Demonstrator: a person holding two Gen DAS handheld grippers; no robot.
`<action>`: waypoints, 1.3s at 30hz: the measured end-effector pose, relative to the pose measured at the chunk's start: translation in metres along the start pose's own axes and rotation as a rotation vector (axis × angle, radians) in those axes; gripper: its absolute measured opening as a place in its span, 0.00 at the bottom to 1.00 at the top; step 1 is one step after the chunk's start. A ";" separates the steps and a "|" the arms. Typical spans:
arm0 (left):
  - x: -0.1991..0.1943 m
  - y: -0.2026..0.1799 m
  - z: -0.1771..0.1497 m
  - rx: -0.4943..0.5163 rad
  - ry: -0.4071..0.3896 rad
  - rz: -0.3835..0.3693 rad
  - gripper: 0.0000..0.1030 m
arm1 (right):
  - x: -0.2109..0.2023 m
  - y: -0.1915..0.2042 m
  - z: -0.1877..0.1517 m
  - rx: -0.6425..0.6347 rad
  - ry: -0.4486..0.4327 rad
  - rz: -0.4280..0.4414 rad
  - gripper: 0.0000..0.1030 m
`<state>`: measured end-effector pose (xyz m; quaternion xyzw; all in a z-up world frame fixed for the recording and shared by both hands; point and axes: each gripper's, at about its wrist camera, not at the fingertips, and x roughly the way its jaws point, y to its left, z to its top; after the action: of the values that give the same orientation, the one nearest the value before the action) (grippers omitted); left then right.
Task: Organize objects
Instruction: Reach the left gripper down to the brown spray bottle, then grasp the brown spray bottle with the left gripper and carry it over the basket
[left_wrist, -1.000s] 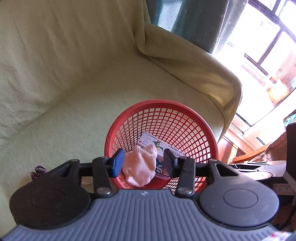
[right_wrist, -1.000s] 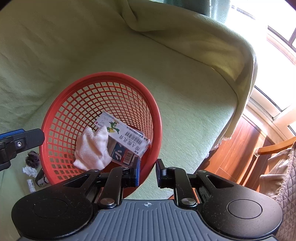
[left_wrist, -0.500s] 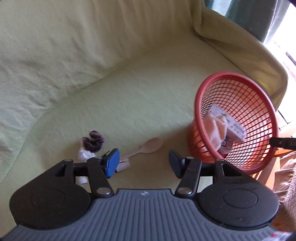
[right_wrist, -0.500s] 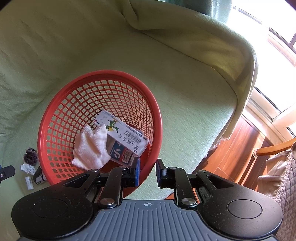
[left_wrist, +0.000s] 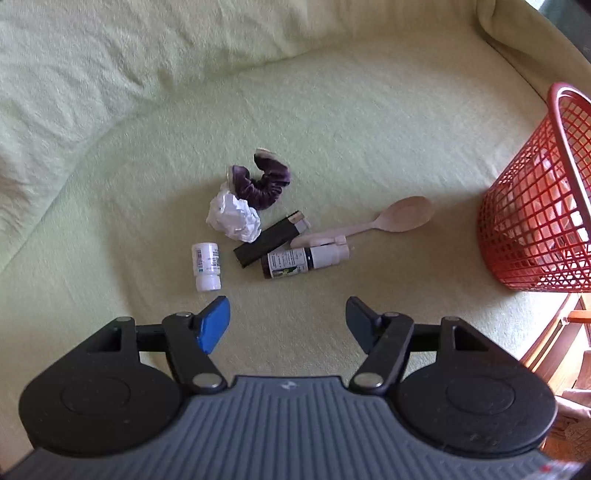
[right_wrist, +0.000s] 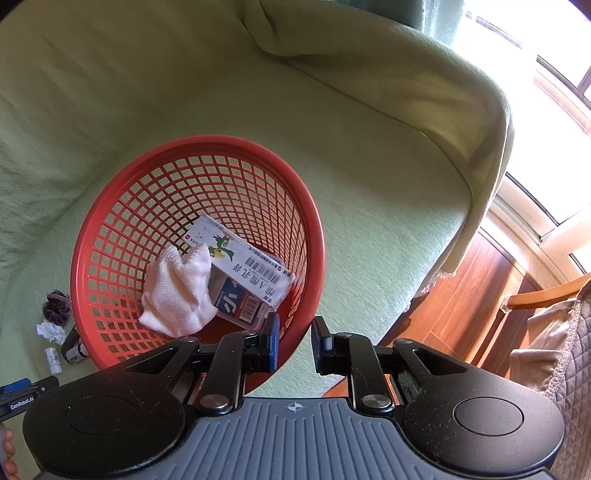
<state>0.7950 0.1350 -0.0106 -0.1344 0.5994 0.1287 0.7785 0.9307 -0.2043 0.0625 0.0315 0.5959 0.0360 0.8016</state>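
We see bare sofa cushion (left_wrist: 332, 122) all around the white bottle (left_wrist: 207, 266); beyond it, crumpled paper (left_wrist: 233, 218), lighter (left_wrist: 266, 242) and dropper bottle (left_wrist: 295, 260) crowd together

A pale green cover (right_wrist: 369, 155) drapes the sofa's seat and armrest. Right of it lie a wooden floor (right_wrist: 461, 280), a wooden chair arm (right_wrist: 546, 293) and a bright window (right_wrist: 554, 74).

A glossy red plastic basket (right_wrist: 314, 236) is sitting on matt, rough-woven green sofa cloth (left_wrist: 332, 110); a velvet scrunchie (left_wrist: 264, 181) is lying beside crumpled paper (left_wrist: 233, 218) and a smooth wooden spoon (left_wrist: 399, 219).
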 end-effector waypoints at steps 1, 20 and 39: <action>0.007 0.000 -0.001 -0.005 -0.001 0.001 0.63 | 0.000 0.000 0.000 0.002 0.000 -0.002 0.14; 0.085 -0.018 0.025 -0.076 -0.008 -0.024 0.86 | 0.001 0.002 -0.001 0.017 -0.007 -0.020 0.14; 0.079 -0.005 0.002 -0.048 -0.071 -0.028 0.78 | 0.001 0.002 -0.002 0.016 -0.007 -0.018 0.15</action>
<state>0.8178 0.1343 -0.0863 -0.1567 0.5664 0.1365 0.7975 0.9287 -0.2024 0.0606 0.0328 0.5936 0.0238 0.8037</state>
